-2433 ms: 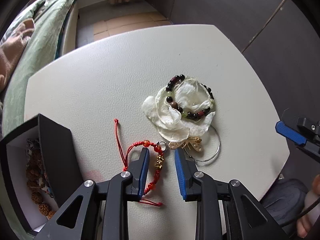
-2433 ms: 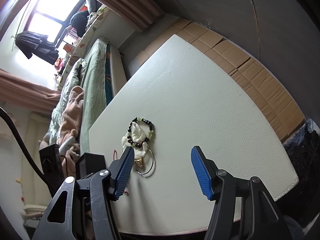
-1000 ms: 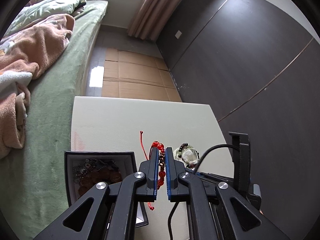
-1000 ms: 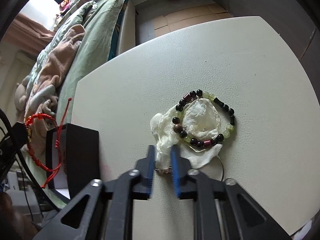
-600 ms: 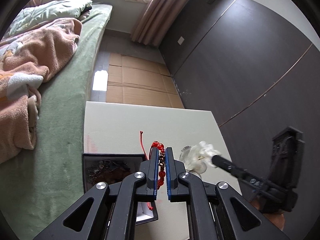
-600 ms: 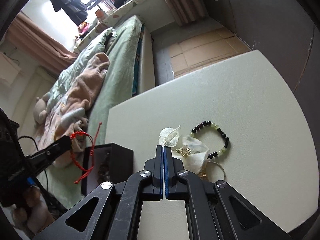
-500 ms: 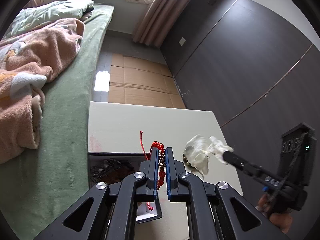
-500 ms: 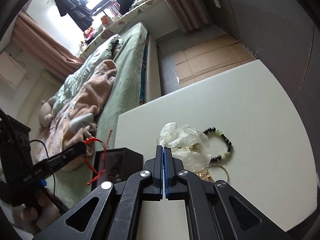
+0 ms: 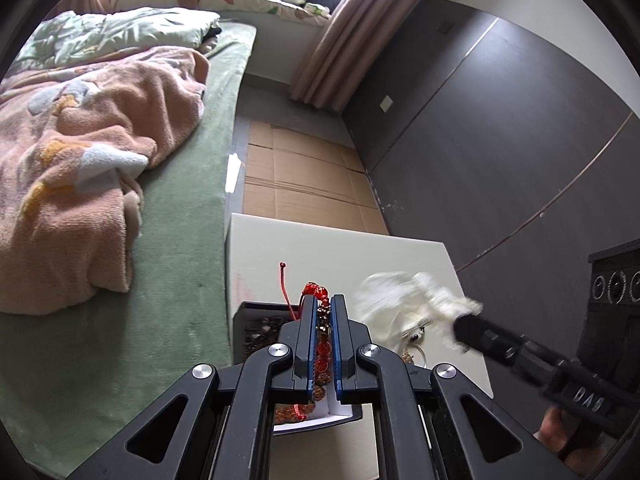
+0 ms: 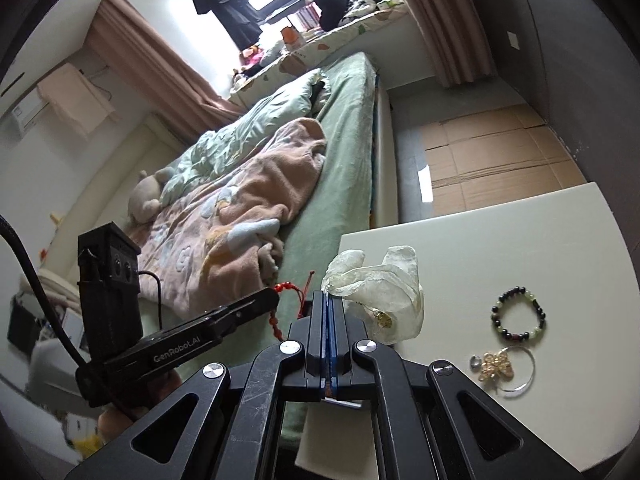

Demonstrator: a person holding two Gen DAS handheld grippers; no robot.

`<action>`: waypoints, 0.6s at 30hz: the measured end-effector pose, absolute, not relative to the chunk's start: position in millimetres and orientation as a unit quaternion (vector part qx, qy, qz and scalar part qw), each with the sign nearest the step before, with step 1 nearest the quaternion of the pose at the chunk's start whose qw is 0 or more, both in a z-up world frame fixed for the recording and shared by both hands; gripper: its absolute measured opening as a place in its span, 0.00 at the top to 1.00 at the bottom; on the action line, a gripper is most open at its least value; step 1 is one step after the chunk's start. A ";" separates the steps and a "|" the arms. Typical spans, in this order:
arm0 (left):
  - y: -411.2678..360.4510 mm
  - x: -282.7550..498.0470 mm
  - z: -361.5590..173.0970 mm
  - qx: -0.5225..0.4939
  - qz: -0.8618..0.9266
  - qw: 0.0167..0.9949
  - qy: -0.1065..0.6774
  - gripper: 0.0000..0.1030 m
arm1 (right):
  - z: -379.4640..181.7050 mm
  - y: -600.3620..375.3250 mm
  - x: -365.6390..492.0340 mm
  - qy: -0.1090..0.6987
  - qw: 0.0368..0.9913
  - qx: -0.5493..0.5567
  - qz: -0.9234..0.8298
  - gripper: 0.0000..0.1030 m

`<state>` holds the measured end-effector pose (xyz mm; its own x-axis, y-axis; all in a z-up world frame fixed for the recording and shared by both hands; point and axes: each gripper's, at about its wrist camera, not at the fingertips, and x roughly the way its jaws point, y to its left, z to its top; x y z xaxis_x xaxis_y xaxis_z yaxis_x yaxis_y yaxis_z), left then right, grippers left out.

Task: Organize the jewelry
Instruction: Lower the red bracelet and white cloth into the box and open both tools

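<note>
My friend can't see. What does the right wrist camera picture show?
The right gripper is shut on a filmy white cloth lifted above a white table. A dark-and-green beaded bracelet and gold butterfly charm lie there.

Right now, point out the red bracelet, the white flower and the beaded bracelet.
red bracelet (image 9: 323, 350), left wrist view, on the red beads between the fingers.
white flower (image 10: 386, 280), right wrist view, on a lifted petal.
beaded bracelet (image 10: 541, 312), right wrist view, on its dark beads.
</note>
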<state>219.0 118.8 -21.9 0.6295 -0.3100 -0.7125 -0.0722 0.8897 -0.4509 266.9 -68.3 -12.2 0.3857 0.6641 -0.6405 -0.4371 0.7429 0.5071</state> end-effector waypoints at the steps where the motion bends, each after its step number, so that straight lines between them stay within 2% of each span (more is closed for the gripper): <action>1: 121.0 217.8 -22.0 -0.226 -0.066 0.874 0.425 0.94 | -14.9 -61.3 266.0 0.448 0.818 0.123 0.340 0.98; 4: 124.5 216.1 -22.5 -0.227 -0.062 0.873 0.427 0.94 | -32.1 -40.3 269.0 0.478 0.797 0.102 0.354 0.96; 5: 124.6 217.3 -22.5 -0.227 -0.062 0.873 0.428 0.94 | -40.9 -37.5 271.7 0.493 0.790 0.101 0.352 0.87; 6: 124.0 217.1 -22.7 -0.224 -0.062 0.873 0.430 0.94 | -49.0 -39.1 274.3 0.504 0.783 0.111 0.347 0.67; 8: 120.4 217.8 -24.3 -0.219 -0.064 0.871 0.436 0.94 | -56.7 -50.5 276.3 0.504 0.781 0.140 0.341 0.46; 9: 118.7 218.6 -25.2 -0.216 -0.065 0.869 0.439 0.94 | -57.6 -54.3 276.3 0.503 0.781 0.146 0.339 0.41; 13: 110.8 223.2 -32.6 -0.207 -0.065 0.861 0.461 0.94 | -54.6 -74.9 275.0 0.493 0.787 0.167 0.331 0.40; 16: 105.6 226.4 -38.8 -0.206 -0.069 0.850 0.481 0.90 | -54.3 -91.4 274.9 0.489 0.790 0.188 0.318 0.40; 17: 103.9 227.5 -40.6 -0.203 -0.066 0.847 0.487 0.81 | -54.0 -96.2 275.3 0.489 0.791 0.191 0.315 0.39; 18: 102.8 227.6 -41.5 -0.202 -0.063 0.846 0.490 0.60 | -53.9 -99.6 274.9 0.488 0.792 0.192 0.313 0.39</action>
<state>227.6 102.8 -41.5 0.5124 -0.3041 -0.8031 -0.0911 0.9107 -0.4029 274.9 -99.6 -53.9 0.3277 0.6823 -0.6535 -0.3080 0.7310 0.6089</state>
